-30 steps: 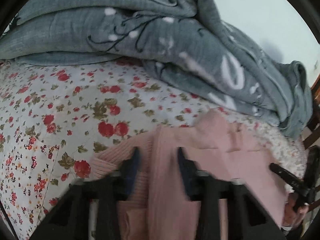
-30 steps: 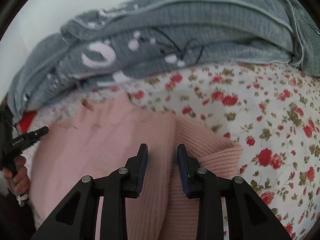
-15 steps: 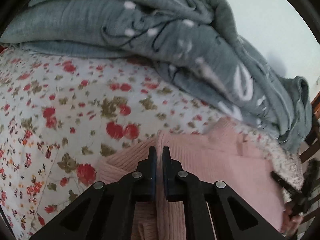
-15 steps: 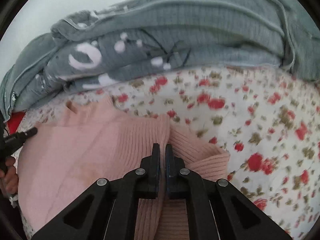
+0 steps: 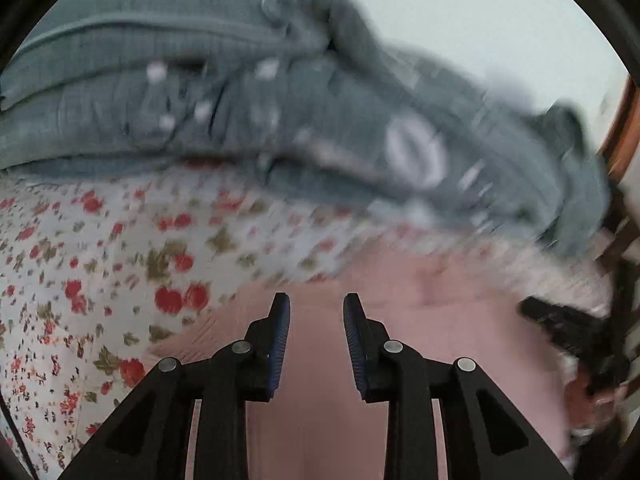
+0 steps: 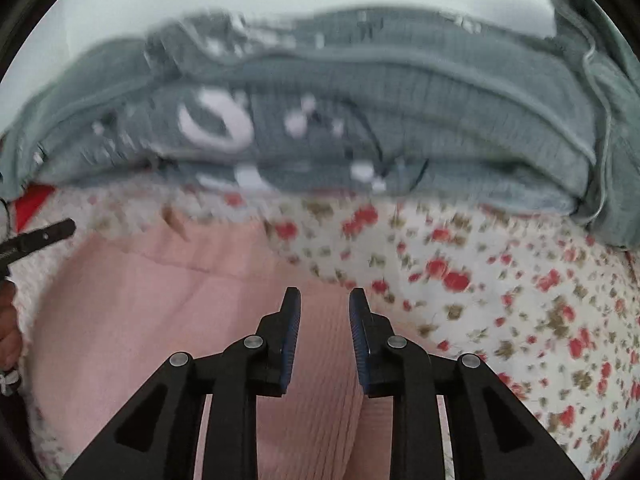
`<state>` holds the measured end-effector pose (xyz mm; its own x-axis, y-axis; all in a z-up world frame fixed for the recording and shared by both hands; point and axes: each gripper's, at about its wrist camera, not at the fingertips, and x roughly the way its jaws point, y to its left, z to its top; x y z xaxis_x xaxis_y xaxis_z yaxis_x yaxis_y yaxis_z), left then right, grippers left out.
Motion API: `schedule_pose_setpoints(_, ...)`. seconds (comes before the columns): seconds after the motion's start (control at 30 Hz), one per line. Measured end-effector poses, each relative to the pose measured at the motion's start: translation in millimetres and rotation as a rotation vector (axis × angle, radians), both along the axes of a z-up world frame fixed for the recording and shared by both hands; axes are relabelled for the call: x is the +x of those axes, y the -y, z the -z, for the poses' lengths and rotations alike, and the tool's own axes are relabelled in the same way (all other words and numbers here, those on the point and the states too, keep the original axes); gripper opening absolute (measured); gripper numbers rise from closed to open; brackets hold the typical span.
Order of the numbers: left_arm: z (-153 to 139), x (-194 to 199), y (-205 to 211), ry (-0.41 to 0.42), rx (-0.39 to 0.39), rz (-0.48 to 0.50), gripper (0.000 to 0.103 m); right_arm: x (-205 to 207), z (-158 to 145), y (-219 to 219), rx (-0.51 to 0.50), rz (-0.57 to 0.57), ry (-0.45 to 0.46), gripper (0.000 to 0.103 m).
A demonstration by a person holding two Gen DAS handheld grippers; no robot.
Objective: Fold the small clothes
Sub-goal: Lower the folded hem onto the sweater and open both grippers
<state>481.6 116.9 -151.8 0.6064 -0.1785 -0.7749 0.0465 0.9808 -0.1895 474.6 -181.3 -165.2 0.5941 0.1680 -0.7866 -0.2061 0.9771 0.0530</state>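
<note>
A pink ribbed knit garment (image 5: 432,332) lies on the flowered sheet, filling the lower middle and right of the left wrist view. In the right wrist view it (image 6: 168,312) covers the lower left and middle. My left gripper (image 5: 316,320) is open, jaws apart just above the pink knit, holding nothing. My right gripper (image 6: 325,316) is also open over the knit near its right edge, empty. The right gripper also shows at the right edge of the left wrist view (image 5: 560,320); the left one shows at the left edge of the right wrist view (image 6: 36,238). Both views are motion-blurred.
A flowered bed sheet (image 5: 80,264) with red blossoms spreads around the garment, also in the right wrist view (image 6: 520,300). A bulky grey blanket (image 5: 280,112) with white marks is heaped behind, likewise in the right wrist view (image 6: 400,112). A wooden frame (image 5: 624,120) stands at the far right.
Both grippers were shut on folds of the pink knit half a second ago; both have now opened and let go, and the knit lies flatter beneath them. The views have shifted.
</note>
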Motion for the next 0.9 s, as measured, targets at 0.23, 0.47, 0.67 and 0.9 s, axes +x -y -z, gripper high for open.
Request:
schedule_pose_setpoints(0.23,26,2,-20,-0.025,-0.089,-0.039,0.022,3,25,10,-0.076,0.072,-0.011,0.019)
schedule_pose_setpoints(0.47,2,-18,-29,0.027,-0.139,-0.039,0.045,-6,8,31,0.025,0.127,-0.048,0.039)
schedule_pose_setpoints(0.67,-43,-72,-34,0.129,-0.156,-0.083,0.067,-70,-24,54,0.114,0.159,0.035,0.06)
schedule_pose_setpoints(0.9,-20,-145,-51,0.073,-0.249,-0.137,0.07,-123,-15,63,0.237,0.144,0.026,0.065)
